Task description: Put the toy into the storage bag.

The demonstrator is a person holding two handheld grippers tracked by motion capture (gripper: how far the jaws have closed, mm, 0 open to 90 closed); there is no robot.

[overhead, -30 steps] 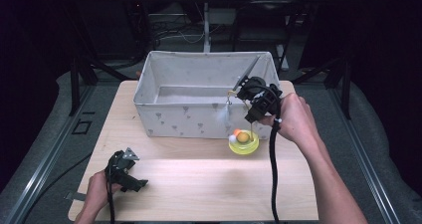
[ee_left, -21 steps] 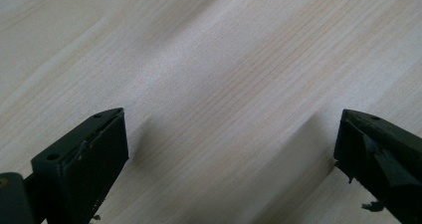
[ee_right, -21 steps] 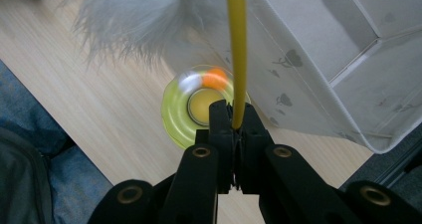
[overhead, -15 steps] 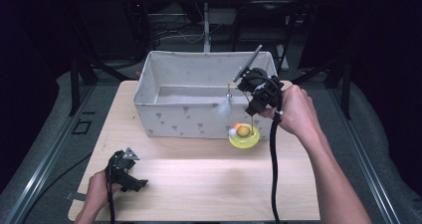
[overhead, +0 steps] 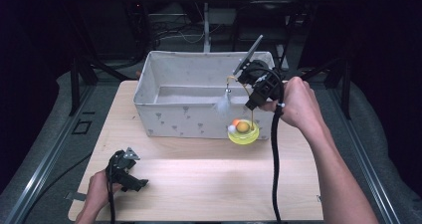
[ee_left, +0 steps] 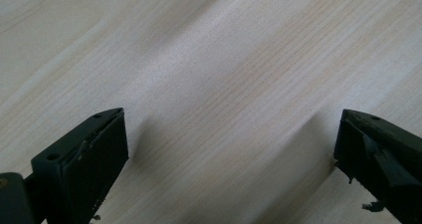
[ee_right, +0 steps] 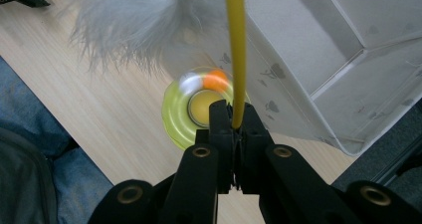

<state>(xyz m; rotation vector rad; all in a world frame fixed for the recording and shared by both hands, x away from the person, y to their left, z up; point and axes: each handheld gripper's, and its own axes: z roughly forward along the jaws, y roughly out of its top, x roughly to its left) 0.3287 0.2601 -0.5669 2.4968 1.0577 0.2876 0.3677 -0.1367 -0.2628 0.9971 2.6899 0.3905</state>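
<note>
Yellow wire (ee_right: 235,55) is being pinched between the closed jaws of the right gripper (ee_right: 233,115), and a cat toy is being held by it near the desk's far right part. The wire is rising from a yellow round base (overhead: 243,132), which is carrying an orange ball (overhead: 236,122) and a white ball (overhead: 231,128) in its ring; whether the base is resting on the desk (overhead: 209,184) or is being lifted just off it cannot be told. A white feather (overhead: 222,104) is being dangled from the wire's upper end, in front of the wall of a grey cloth bin (overhead: 174,117). The bin is sitting at the desk's far edge, with the base just beside its near right corner. The right hand (overhead: 296,104) is being wrapped around the gripper, from which a black cable (overhead: 274,174) is trailing. Near the front left corner, the left gripper (overhead: 124,171) is being held low over bare wood by the left hand (overhead: 97,194), its jaws spread wide apart.
</note>
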